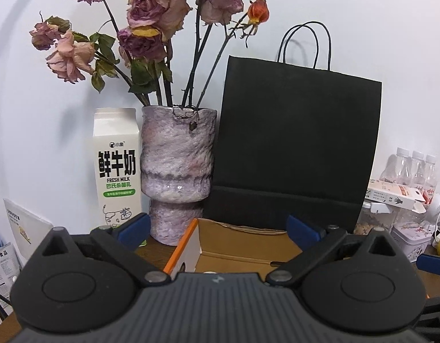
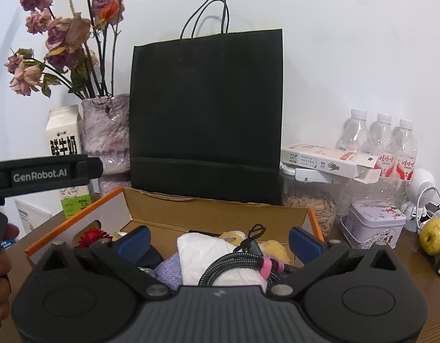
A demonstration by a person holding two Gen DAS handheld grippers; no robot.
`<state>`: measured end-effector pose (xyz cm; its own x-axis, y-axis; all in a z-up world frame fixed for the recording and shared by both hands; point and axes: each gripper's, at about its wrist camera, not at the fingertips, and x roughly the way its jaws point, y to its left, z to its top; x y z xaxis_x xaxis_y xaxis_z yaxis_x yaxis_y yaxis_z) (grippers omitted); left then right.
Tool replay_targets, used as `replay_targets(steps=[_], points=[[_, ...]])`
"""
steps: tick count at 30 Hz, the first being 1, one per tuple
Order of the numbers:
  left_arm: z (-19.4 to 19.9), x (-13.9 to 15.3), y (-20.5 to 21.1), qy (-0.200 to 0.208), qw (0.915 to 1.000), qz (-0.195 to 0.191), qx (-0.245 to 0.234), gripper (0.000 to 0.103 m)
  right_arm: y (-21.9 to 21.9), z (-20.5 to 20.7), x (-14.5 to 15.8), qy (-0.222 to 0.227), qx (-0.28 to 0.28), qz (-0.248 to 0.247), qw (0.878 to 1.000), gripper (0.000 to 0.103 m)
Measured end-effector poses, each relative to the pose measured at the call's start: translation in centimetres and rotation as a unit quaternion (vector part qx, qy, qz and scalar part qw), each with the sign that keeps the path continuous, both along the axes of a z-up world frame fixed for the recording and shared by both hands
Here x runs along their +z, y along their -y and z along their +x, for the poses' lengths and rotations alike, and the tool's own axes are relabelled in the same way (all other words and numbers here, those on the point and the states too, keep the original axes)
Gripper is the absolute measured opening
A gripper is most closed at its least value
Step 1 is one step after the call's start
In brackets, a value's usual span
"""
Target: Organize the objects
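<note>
Box (image 2: 220, 214) of odds and ends on worktop (image 2: 391, 260), right before black bag (image 2: 205, 114). Milk carton (image 1: 117, 165) reading "FRESH MILK" beside vase (image 1: 177, 171). Left gripper (image 1: 218, 230) and right gripper (image 2: 218, 240) both wide apart, empty.

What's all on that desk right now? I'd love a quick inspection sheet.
Surface: brown wooden table.
Job's things: open cardboard box holding a white cloth, a braided cable and a red flower.
Clutter: black paper bag, vase of dried roses, milk carton, water bottles, tin, yellow-green fruit.
Grippers: left gripper and right gripper open, empty.
Cables: white cord at the right.
Surroundings: white wall.
</note>
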<state>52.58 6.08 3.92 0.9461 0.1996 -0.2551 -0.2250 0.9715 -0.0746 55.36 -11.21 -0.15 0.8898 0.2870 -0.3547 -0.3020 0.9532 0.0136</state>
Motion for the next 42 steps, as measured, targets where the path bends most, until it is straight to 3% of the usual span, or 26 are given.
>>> replay_targets(steps=[16, 42], points=[[-7.6, 1.3, -0.4, 0.008, 1.0, -0.005, -0.001, 0.103, 1.1, -5.4, 1.9, 0.001, 0.013, 0.002, 1.0, 0.103], [-24.6, 1.4, 1.0, -0.033, 0.9985, 0.0, -0.045, 0.103, 4.8, -21.9, 3.9, -0.004, 0.012, 0.01, 1.0, 0.103]])
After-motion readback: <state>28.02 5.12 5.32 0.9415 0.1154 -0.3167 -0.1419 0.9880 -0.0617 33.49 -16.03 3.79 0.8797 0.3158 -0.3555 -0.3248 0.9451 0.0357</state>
